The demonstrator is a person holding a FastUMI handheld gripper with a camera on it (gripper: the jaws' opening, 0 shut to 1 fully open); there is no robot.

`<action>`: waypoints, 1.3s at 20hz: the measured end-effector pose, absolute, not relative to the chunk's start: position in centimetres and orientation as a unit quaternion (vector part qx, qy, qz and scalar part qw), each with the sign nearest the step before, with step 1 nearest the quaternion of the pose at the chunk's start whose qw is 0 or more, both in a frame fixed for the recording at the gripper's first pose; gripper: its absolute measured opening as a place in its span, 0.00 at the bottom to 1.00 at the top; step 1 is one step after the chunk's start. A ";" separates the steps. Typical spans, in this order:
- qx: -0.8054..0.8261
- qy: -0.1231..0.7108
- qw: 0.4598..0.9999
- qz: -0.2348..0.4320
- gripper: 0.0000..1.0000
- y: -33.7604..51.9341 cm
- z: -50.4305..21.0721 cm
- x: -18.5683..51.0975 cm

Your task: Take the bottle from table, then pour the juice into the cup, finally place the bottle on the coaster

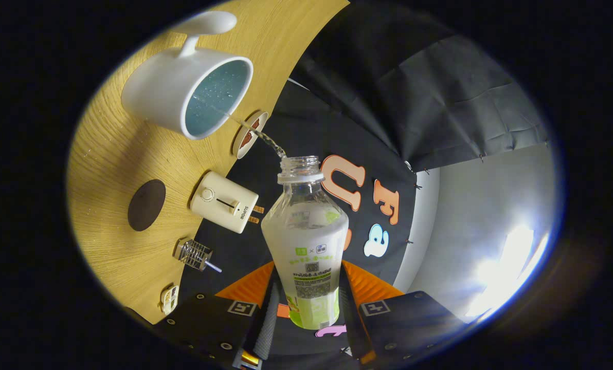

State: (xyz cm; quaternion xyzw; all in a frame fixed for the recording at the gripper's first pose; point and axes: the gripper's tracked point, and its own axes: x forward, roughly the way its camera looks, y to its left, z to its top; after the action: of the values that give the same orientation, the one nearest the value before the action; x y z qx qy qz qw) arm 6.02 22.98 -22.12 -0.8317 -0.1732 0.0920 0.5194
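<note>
Fingers of your gripper [311, 303] are sitting right up close, one on each side of the bottle [309, 241], and both look pressed against its lower body, so you're clamping it firmly with the jaws closed down to bottle width. Nothing else is in the grip.

You're holding the bottle tipped well over, neck pointing away from the fingers toward the cup [188, 92]. The whole scene is rolled in this view, with the wooden table [111, 154] swung up on one side, so I'm reading your wrist as rotated hard into the pour. A thin stream of juice [260, 136] is leaving the open mouth and arcing into the cup, and droplets are showing on the cup's blue inside wall. The cap is off.

Progress-wise: the pickup is done, and you're in the middle of the pouring step. Pale liquid is pooling against the lower side of the bottle, so I'd guess there's plenty left, but I can't tell how full the cup is getting from here.

What's left is rolling the bottle upright and setting it on the coaster. My guess is that the dark round pad [146, 204] on the table is that coaster, lying well apart from the cup, near a small cream gadget [224, 202]. A second round disc [250, 134] is sitting just beside the cup at the table edge, so double-check which one you're aiming for.
</note>
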 end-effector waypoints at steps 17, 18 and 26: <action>-0.831 -0.177 0.515 0.109 0.59 23.9 -23.1 5.3; -0.831 -0.175 0.517 0.111 0.58 23.9 -23.3 5.2; -0.799 -0.108 0.574 0.142 0.59 22.3 -26.8 5.1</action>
State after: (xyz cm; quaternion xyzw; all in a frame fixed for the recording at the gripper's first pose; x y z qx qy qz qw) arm 5.08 22.31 -26.79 -0.7992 -0.1079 0.1420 0.5740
